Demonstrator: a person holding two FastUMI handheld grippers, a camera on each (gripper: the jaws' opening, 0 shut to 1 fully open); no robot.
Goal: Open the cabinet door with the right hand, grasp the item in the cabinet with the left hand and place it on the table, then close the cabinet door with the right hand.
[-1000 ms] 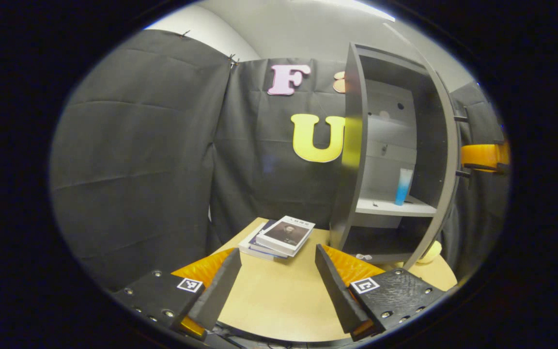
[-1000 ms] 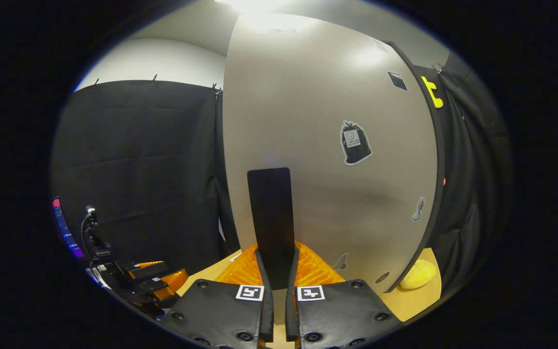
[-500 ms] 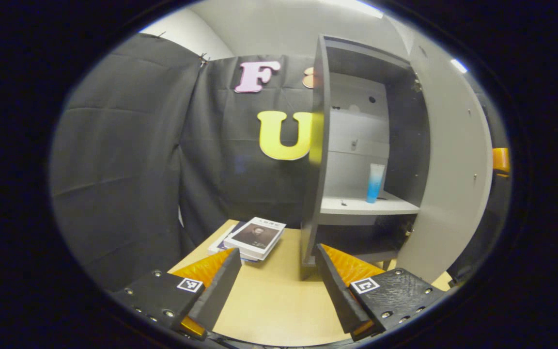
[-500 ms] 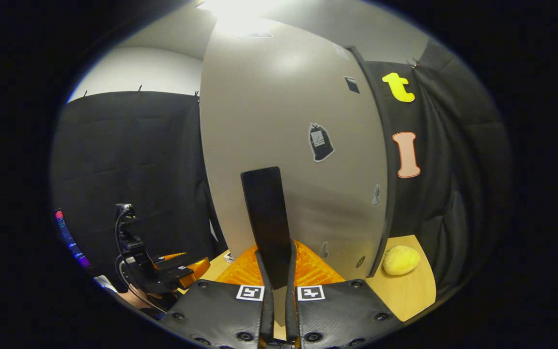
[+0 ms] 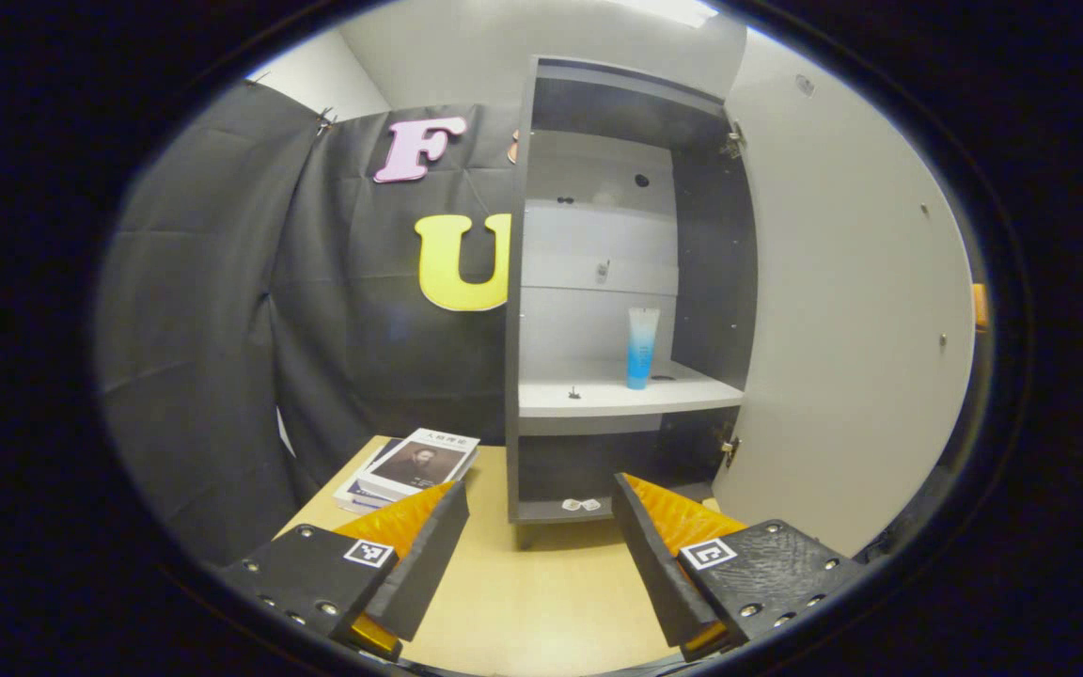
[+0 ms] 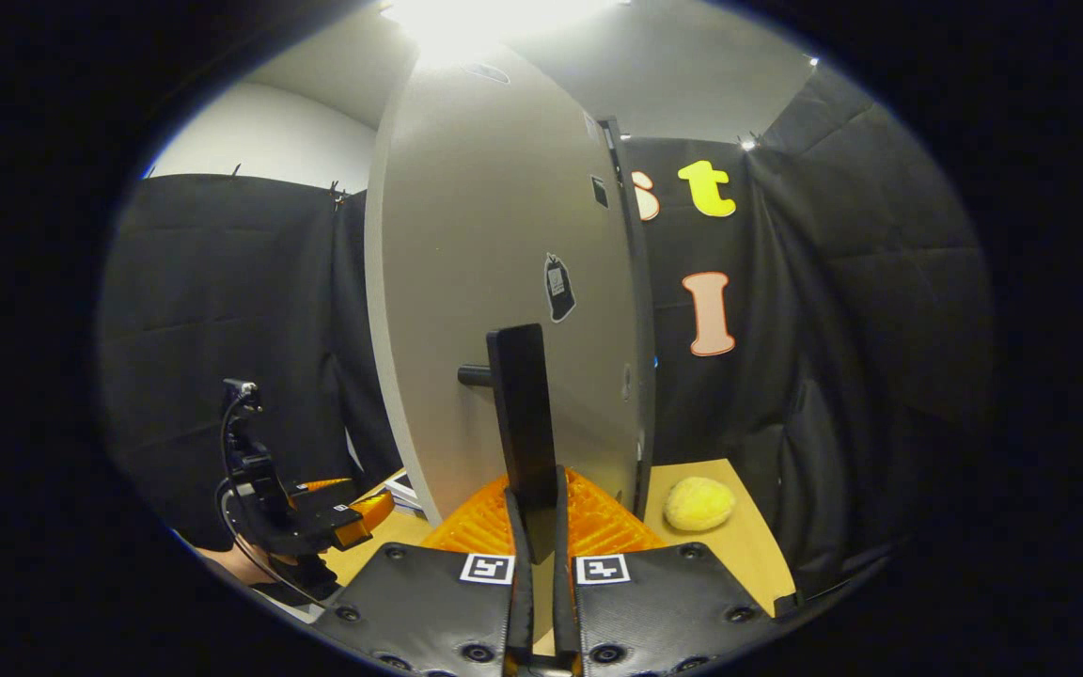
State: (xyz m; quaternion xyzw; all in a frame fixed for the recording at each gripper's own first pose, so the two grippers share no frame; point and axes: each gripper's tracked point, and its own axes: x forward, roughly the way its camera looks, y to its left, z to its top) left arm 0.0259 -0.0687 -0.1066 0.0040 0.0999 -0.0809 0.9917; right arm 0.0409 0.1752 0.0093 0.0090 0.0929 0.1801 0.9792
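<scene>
The grey cabinet (image 5: 523, 282) stands with its door (image 5: 852, 310) swung wide to the right. A white and blue tube (image 5: 642, 348) stands upright on the middle shelf (image 5: 598, 400). My left gripper (image 5: 537, 503) hovers open over the table (image 5: 523, 602), in front of the cabinet and well short of the tube. In the right gripper view my right gripper (image 6: 534, 527) is shut on the door's dark bar handle (image 6: 523, 404), with the door's outer face (image 6: 485, 282) just behind. The left gripper (image 6: 316, 522) also appears far off at the lower left.
A small stack of books (image 5: 415, 463) lies on the table left of the cabinet. A yellow lumpy object (image 6: 699, 503) sits on the table to the right of the door. Small bits lie on the cabinet's bottom shelf (image 5: 579, 505).
The door has swung further open with my right gripper on its handle. My left gripper has turned toward the cabinet's opening, so the tube now stands near the middle of its view.
</scene>
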